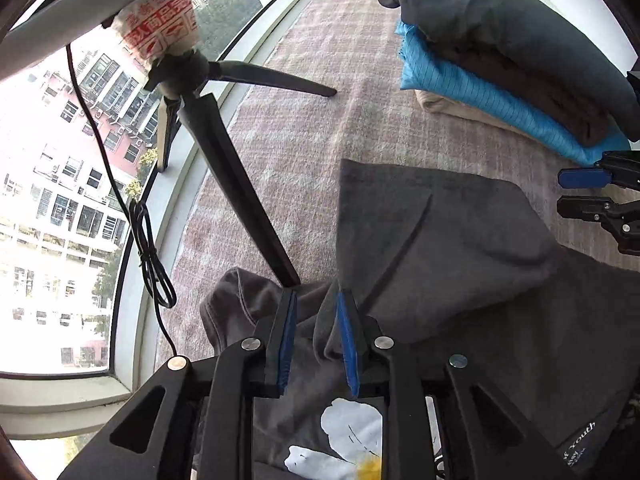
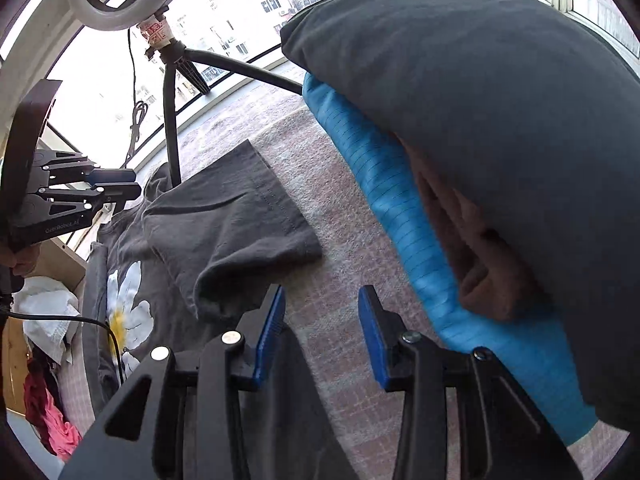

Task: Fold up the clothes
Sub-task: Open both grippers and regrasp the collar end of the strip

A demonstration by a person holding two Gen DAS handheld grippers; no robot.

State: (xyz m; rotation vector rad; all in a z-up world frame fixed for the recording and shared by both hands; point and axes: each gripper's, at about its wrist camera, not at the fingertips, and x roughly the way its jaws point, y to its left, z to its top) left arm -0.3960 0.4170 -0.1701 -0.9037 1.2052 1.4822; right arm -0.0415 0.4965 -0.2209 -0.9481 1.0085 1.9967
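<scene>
My left gripper [image 1: 316, 300] stands with its jaws slightly apart above the collar region of the dark grey T-shirt [image 1: 460, 264]; fabric lies beneath and between the blue pads [image 1: 288, 344], but I see no pinch on it. My right gripper [image 2: 320, 300] is parted wider, nothing between its pads, hovering over the pinkish checked mat [image 2: 340, 240] just beside the shirt's folded-over sleeve [image 2: 240, 216].

The T-shirt lies on the mat, one sleeve turned in across the body, its white flower print [image 2: 128, 312] facing up.

To the right, a stack of folded clothes [image 2: 480, 120] sits on the mat: a dark grey item on top, a brown one below it, then a blue one [image 2: 400, 208], with a cream layer at the base seen from the left wrist view.

A black tripod [image 1: 236, 184] stands on the mat near the curved window [image 1: 72, 184], one leg ending just beside the shirt's collar. A black cable [image 1: 148, 248] hangs alongside it.
</scene>
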